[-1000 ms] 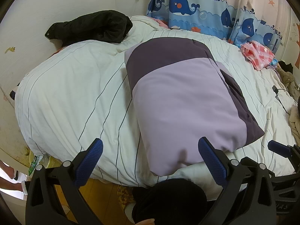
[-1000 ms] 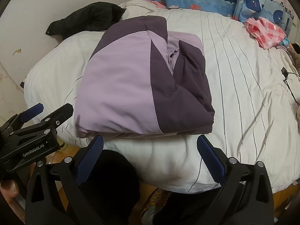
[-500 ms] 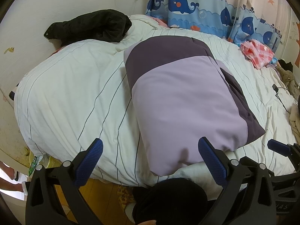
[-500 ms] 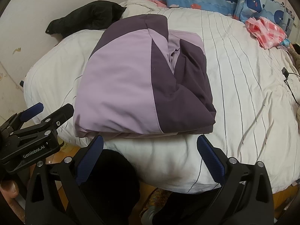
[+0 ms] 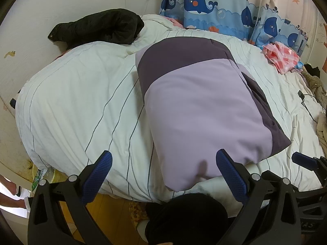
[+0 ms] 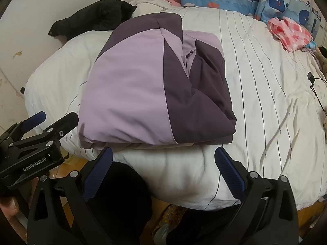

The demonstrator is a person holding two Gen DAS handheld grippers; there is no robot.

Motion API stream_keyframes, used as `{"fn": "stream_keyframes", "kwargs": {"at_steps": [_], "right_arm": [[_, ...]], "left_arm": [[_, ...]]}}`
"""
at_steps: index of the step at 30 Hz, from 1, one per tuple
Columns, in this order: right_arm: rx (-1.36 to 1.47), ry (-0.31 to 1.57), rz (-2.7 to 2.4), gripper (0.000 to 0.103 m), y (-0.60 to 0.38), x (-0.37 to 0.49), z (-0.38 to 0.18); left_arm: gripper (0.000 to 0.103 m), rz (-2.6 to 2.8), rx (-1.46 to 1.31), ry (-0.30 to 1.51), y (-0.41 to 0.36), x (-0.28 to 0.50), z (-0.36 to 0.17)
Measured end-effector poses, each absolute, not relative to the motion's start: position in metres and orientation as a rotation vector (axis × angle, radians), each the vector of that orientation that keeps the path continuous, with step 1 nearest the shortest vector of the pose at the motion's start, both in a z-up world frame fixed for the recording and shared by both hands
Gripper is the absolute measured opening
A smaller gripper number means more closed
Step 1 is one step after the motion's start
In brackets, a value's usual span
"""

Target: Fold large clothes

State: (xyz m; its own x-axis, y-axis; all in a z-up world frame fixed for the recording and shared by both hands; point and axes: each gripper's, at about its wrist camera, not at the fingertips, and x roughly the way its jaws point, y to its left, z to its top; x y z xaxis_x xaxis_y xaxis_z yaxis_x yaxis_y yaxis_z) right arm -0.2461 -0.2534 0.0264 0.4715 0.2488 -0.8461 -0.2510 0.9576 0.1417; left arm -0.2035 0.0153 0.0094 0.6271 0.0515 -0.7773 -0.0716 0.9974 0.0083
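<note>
Jacket [image 6: 147, 85], folded into a thick two-tone bundle of lilac and dark purple, lies on a striped white duvet [image 6: 265, 94] near the bed's front edge, its layered hem facing the right wrist camera. In the left wrist view the same jacket [image 5: 204, 110] shows a smooth lilac panel with a dark purple band across the far end and a dark strip along its right side.

Left gripper [image 5: 167, 175] hangs just short of the bed's edge with its blue-padded fingers spread wide and nothing between them; its right finger [image 5: 231, 175] sits just in front of the jacket's near corner, whether touching cannot be told. Right gripper [image 6: 165, 169] hangs below the jacket's hem, its fingers likewise wide apart and empty, framing a bare bulge of duvet. The left gripper [image 6: 34, 140] shows from the side at the left of the right wrist view, beside the bed's corner.

A black garment [image 5: 102, 28] is heaped against the wall at the far left of the bed. A pink checked cloth [image 5: 282, 57] lies at the far right, below a whale-print curtain [image 5: 214, 6]. A black cable [image 6: 314, 85] trails over the duvet's right side.
</note>
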Motion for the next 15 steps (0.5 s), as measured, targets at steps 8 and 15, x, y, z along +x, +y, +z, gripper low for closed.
{"fn": "stream_keyframes", "kwargs": {"at_steps": [8, 15], "right_arm": [[-0.002, 1.047, 0.307, 0.096, -0.2536, -0.2450, 0.0218], [0.001, 1.052, 0.305, 0.096, -0.2549, -0.2438, 0.0201]], "left_arm": [[0.097, 0.071, -0.026, 0.900, 0.0190, -0.2003, 0.0065], [0.097, 0.069, -0.014, 0.908, 0.0202, -0.1960, 0.0057]]}}
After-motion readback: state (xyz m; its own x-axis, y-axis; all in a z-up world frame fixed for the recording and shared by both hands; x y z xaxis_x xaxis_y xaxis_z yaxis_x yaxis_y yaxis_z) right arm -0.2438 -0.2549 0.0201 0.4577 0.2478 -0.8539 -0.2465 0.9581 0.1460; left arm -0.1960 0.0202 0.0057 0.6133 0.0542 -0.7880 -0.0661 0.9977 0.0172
